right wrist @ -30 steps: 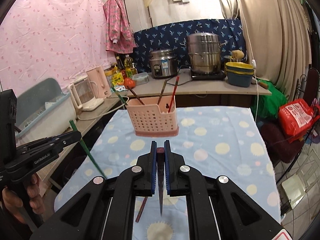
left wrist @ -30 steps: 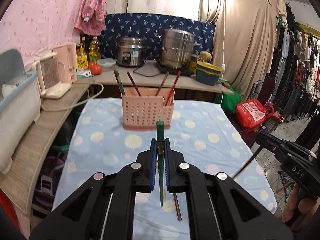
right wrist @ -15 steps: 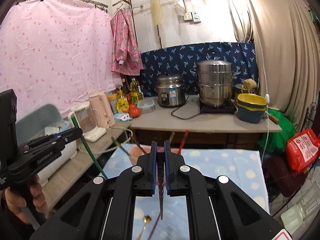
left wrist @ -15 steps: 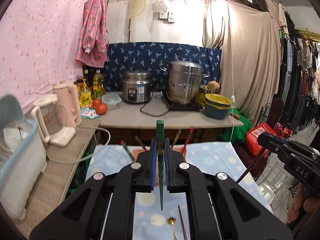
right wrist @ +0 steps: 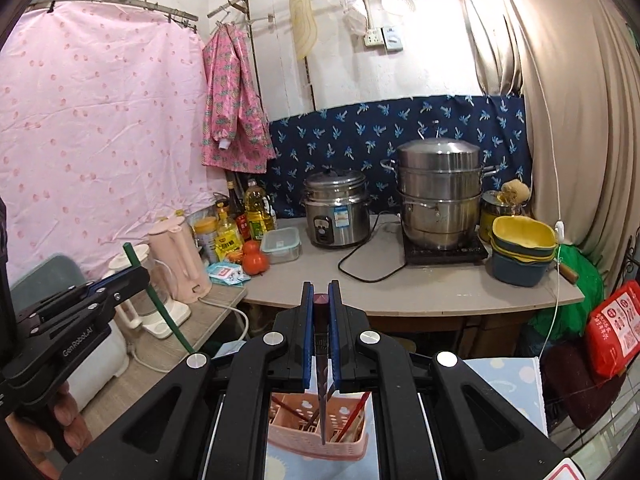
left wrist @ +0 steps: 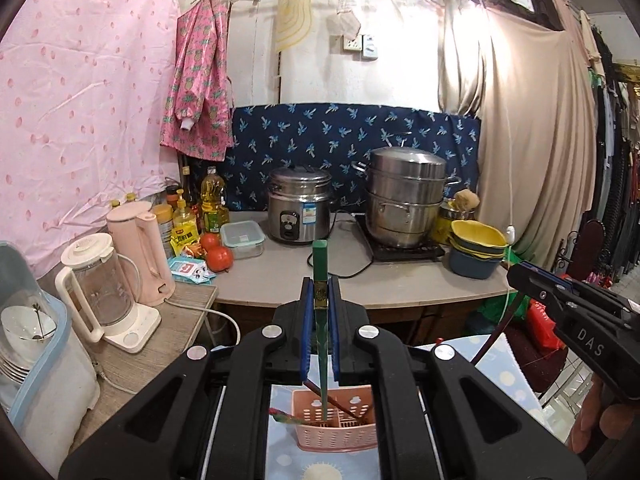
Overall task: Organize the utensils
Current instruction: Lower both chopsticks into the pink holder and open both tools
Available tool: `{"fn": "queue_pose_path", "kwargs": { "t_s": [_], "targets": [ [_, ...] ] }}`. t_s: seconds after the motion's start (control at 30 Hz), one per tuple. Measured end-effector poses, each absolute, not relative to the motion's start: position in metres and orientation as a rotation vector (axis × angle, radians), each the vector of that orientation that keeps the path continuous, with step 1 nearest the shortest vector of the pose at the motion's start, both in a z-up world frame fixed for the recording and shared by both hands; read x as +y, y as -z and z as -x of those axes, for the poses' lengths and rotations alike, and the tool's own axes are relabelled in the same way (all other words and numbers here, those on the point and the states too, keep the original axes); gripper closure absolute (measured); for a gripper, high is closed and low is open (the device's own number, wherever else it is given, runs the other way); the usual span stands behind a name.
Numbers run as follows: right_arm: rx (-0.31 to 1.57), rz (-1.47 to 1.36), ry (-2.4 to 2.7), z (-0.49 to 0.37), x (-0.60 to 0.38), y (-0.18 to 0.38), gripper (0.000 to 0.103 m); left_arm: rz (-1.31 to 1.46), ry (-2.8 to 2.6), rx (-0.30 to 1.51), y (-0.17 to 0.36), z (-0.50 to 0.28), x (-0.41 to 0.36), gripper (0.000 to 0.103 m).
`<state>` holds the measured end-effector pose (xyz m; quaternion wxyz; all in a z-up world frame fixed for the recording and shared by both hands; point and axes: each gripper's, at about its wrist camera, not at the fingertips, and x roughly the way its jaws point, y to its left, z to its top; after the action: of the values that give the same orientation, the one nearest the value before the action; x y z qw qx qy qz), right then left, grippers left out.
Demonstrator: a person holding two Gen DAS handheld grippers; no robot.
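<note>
My left gripper [left wrist: 320, 292] is shut on a green chopstick [left wrist: 320, 264] held upright, its tip hanging over the pink utensil basket [left wrist: 338, 438] that stands on the blue dotted tablecloth. My right gripper [right wrist: 320, 300] is shut on a dark maroon chopstick [right wrist: 321, 332], also upright, its tip over the same basket [right wrist: 316, 442]. The basket holds several chopsticks. The right gripper shows at the right of the left wrist view [left wrist: 572, 312]. The left gripper shows at the left of the right wrist view [right wrist: 72, 320].
A counter behind the table carries a rice cooker [left wrist: 300, 210], a steel steamer pot [left wrist: 406, 196], stacked bowls [left wrist: 476, 248], tomatoes, oil bottles and a pink kettle [left wrist: 138, 252]. A blender jug [left wrist: 104, 296] and a dish rack [left wrist: 28, 344] stand on the left shelf.
Both grippers have risen and moved forward over the basket with their chopsticks. The basket has dropped from mid-view to below the fingers.
</note>
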<state>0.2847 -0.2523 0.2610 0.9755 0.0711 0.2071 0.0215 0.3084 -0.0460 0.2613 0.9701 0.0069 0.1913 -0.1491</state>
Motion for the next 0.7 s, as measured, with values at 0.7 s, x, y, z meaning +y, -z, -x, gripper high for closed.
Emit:
{"fn": "queue_pose_path", "kwargs": {
  "t_s": [0.7],
  "targets": [
    [0.486, -0.143, -0.055, -0.335, -0.251, -0.211, 0.096, -0.004, 0.278, 0.52, -0.188, -0.372, -0.048, 0.096]
  ]
}}
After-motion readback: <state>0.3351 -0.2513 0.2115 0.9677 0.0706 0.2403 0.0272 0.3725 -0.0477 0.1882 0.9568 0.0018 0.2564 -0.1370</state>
